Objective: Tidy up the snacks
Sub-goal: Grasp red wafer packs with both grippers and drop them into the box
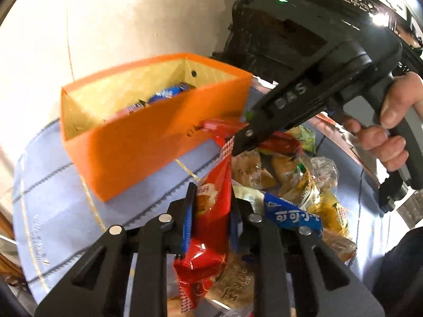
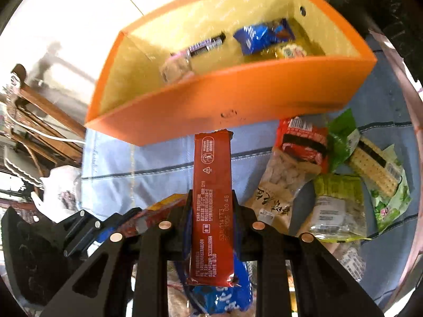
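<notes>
Left gripper (image 1: 211, 211) pinches red snack bag (image 1: 211, 206); right gripper (image 2: 211, 211) pinches red bar (image 2: 212, 185) (both firm); carry over orange box (image 2: 238, 100) rim; release inside.

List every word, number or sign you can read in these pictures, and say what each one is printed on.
"DAS": raised letters on the right gripper.
"00:46", with a blurred code line above it: on the red bar held in the right gripper.
Triangle and circle symbols: also on the red bar.
White characters on the blue wrapper: not clear enough to quote.
Brush characters on the clear bag: not clear enough to quote.
Barcode labels on the green packets: too small.
</notes>
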`<act>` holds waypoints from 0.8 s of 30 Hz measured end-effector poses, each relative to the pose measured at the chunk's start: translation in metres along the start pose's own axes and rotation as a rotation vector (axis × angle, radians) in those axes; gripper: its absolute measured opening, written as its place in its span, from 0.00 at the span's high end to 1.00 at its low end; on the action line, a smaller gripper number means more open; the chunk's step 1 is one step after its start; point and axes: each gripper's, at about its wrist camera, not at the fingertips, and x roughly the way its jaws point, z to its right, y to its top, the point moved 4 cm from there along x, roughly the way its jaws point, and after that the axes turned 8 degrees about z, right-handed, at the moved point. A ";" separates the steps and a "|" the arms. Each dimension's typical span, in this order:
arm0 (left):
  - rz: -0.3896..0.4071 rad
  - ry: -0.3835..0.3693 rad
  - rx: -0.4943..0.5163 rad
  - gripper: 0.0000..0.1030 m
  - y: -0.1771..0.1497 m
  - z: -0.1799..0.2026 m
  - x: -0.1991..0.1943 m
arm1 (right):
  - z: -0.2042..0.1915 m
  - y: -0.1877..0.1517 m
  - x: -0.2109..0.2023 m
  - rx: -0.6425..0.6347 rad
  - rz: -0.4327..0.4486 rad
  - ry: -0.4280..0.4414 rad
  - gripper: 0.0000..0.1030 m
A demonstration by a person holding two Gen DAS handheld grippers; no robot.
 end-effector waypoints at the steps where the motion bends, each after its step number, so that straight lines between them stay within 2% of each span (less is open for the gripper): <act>1: -0.002 0.010 0.003 0.80 0.001 -0.002 -0.002 | 0.006 0.000 -0.006 -0.005 0.010 -0.004 0.77; 7: 0.046 0.014 -0.026 0.80 0.020 -0.003 -0.025 | 0.014 0.016 -0.043 0.009 0.090 0.028 0.77; 11: 0.081 0.064 0.017 0.80 0.054 -0.011 -0.035 | 0.018 0.049 -0.063 0.016 0.171 0.022 0.77; 13: 0.089 0.113 0.020 0.80 0.074 -0.022 -0.033 | 0.021 0.073 -0.064 0.018 0.205 -0.003 0.77; 15: 0.097 0.186 -0.018 0.80 0.098 -0.039 -0.026 | 0.024 0.094 -0.060 0.019 0.228 -0.048 0.77; 20: 0.066 0.360 -0.181 0.81 0.140 -0.086 0.009 | 0.032 0.137 -0.034 0.019 0.259 -0.129 0.77; 22: 0.052 0.381 -0.214 0.82 0.147 -0.094 0.019 | 0.034 0.148 -0.025 0.017 0.270 -0.136 0.77; 24: 0.043 0.406 -0.198 0.82 0.150 -0.097 0.030 | 0.033 0.155 -0.015 0.009 0.272 -0.120 0.74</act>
